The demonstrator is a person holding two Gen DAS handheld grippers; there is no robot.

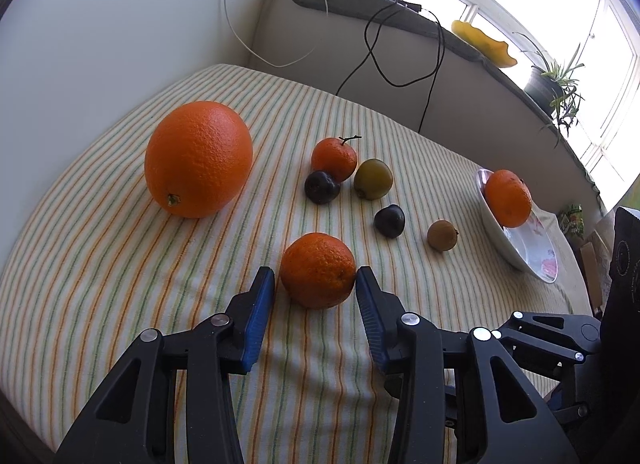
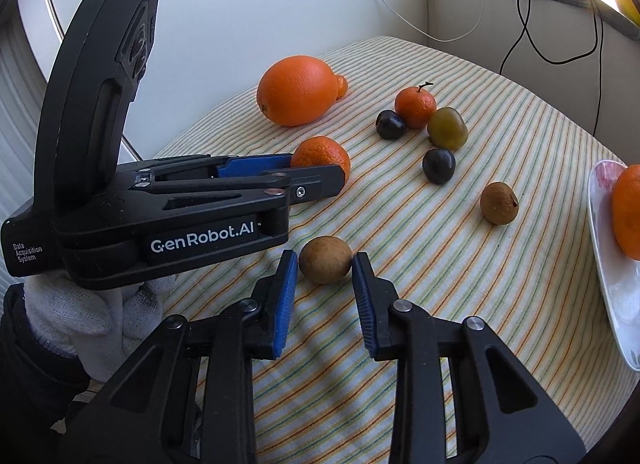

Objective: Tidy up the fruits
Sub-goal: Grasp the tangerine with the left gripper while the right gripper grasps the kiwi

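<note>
- Your left gripper [image 1: 315, 278] is spread wide w/ the small round orange mandarin [image 1: 317, 270] sitting between the blue pads; the right-hand pad looks to be touching the peel, the other is still clear. Nothing pinched yet.
- Your right gripper [image 2: 325, 264] is also spread, bracketing the small round brown fruit [image 2: 325, 259] on the striped cloth tablecloth [image 2: 440, 264]. Right pad is at the skin, left one has a gap. Not pinching either.
- Tip imo: push both in a bit deeper before closing, so the pads meet the widest part of each fruit. Round stuff squirts out if you catch only the near side. Close slow; the brown one prob bruises easily.
- The grippers are close together, left one at approx 10 o'clock from the right one in the right wrist view, so I'd lift one at a time.
- Container: white shallow ceramic bowl [image 1: 520, 240] at 3 o'clock of the table, holding one orange mandarin in the bowl [image 1: 508, 197]. Nothing else visible in it.
- Still loose on the cloth: big round orange [image 1: 199, 159] at 10 o'clock, plus a stemmed mandarin [image 1: 334, 157], two dark plums [image 1: 321, 187], a green-yellow plum [image 1: 373, 179] and another brown fruit [image 1: 442, 235] around the middle.
</note>
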